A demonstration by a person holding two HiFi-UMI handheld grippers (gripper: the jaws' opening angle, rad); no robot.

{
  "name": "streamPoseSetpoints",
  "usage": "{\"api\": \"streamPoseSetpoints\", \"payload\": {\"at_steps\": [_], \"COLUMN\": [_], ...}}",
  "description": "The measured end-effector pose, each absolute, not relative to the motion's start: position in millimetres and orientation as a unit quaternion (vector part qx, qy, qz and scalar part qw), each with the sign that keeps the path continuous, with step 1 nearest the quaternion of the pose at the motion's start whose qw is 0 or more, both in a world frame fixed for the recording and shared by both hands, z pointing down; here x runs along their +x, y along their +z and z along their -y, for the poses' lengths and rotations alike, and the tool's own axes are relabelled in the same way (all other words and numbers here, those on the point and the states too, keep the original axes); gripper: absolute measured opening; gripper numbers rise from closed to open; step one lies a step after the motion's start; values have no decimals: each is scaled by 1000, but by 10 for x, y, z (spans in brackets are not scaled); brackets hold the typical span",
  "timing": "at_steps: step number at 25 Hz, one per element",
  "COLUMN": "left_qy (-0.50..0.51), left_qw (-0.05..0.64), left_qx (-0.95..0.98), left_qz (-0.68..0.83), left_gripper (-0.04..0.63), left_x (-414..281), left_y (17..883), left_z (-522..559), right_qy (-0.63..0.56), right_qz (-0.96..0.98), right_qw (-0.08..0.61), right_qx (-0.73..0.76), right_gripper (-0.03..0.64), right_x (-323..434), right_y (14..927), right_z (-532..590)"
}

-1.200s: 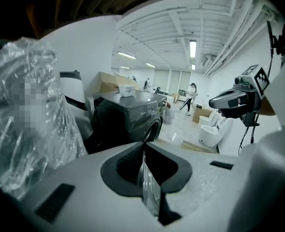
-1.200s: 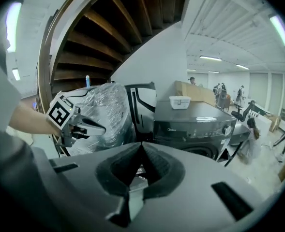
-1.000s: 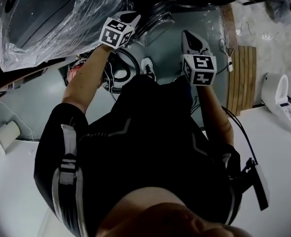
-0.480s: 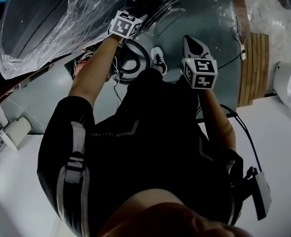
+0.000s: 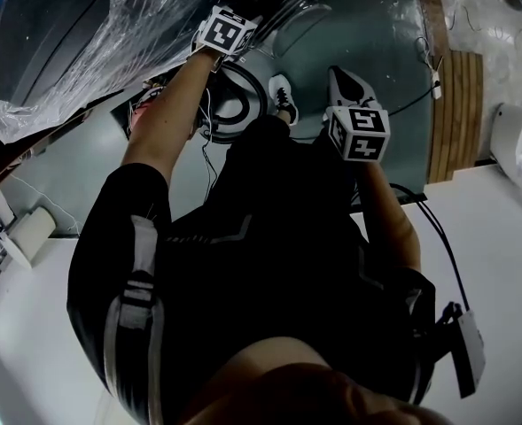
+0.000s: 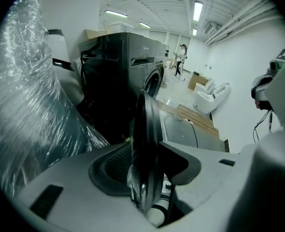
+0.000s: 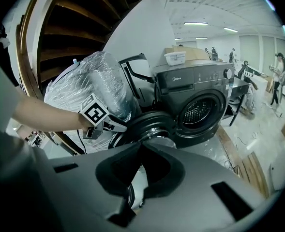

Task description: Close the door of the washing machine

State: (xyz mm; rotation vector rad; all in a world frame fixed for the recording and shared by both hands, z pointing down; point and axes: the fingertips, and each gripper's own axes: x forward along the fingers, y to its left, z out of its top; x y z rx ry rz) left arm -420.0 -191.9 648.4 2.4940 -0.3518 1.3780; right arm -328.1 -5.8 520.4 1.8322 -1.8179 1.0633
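Nearest thing first: my right gripper (image 7: pixel 142 146) is clenched, tips pressed together with nothing in it. It's angled down at the floor, just right of my white shoe (image 5: pixel 283 98) in the head view.

A bit further out, my left gripper (image 7: pixel 114 124) is at the end of a stretched-out arm, right up at the rim of the door (image 7: pixel 149 124). Its jaws have just been opening and now stand wide and released. The door's rim sits edge-on between them, running straight up the middle of the left gripper view, but the pads aren't squeezing it.

So the door is swung open. From the right gripper's side it hangs out to the left of the drum opening (image 7: pixel 198 111), which is fully exposed. The washing machine (image 7: pixel 195 88) itself is a dark front loader with a white tub (image 7: pixel 175 58) sitting on top.

Left of it, close beside the door, there's a big plastic-wrapped lump (image 7: pixel 91 83); can't tell what's under the wrap. Off to the right, wooden planks (image 5: pixel 451 104) lie on the floor. Way at the back of the room a person (image 7: pixel 280 76) is standing under the ceiling lights.
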Motion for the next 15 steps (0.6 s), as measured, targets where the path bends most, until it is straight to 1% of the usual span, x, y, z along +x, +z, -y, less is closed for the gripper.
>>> {"api": "streamPoseSetpoints", "payload": {"at_steps": [3,5,15], "left_qy": [477,476,483], "left_qw": [133,122,123], "left_qx": [862,862,855], "left_qz": [113,121,143], "left_gripper": [126,126,127], "left_x": [-4178,-4174,-4052], "left_y": [6472,6465,6473], "left_z": [1877,1868,1569], "right_qy": [377,377,392], "right_qz": [644,644,631], "right_qw": [179,181,186], "right_qx": [641,641,643], "right_gripper": [5,5,5], "right_x": [-3289,-3279,-3085], "right_y": [5255,5292,5384], "right_z": [4,-37,-361]}}
